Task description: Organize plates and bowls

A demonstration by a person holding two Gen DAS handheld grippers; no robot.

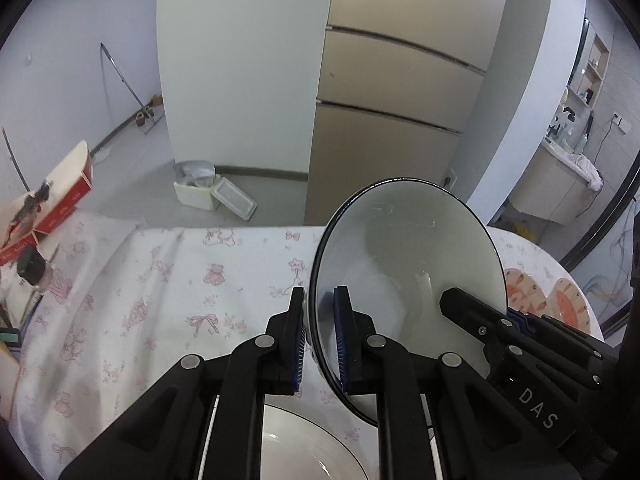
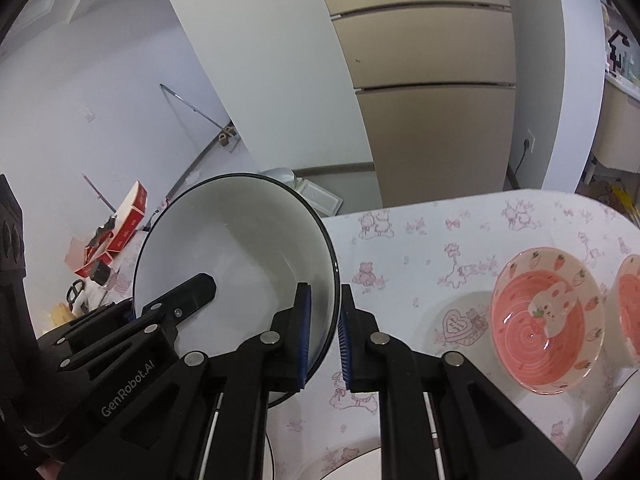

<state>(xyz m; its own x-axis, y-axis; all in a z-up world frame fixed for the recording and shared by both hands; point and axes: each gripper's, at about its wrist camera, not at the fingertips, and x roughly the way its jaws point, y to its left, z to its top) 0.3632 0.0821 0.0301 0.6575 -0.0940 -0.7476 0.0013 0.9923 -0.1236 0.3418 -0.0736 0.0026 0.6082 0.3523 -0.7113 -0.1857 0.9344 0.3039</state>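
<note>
above a floral tablecloth, left gripper and right gripper pinch opposite rims of one black-rimmed white bowl, lifted beside a pink strawberry bowl.

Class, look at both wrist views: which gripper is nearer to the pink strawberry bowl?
Right. The right gripper grips the white bowl's rim beside the pink strawberry bowl; the left gripper grips the opposite rim.

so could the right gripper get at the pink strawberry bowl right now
Probably not yet: the right gripper is shut on the rim of the white bowl, which the left gripper also clamps. The path over the tablecloth to the pink strawberry bowl looks free.
</note>
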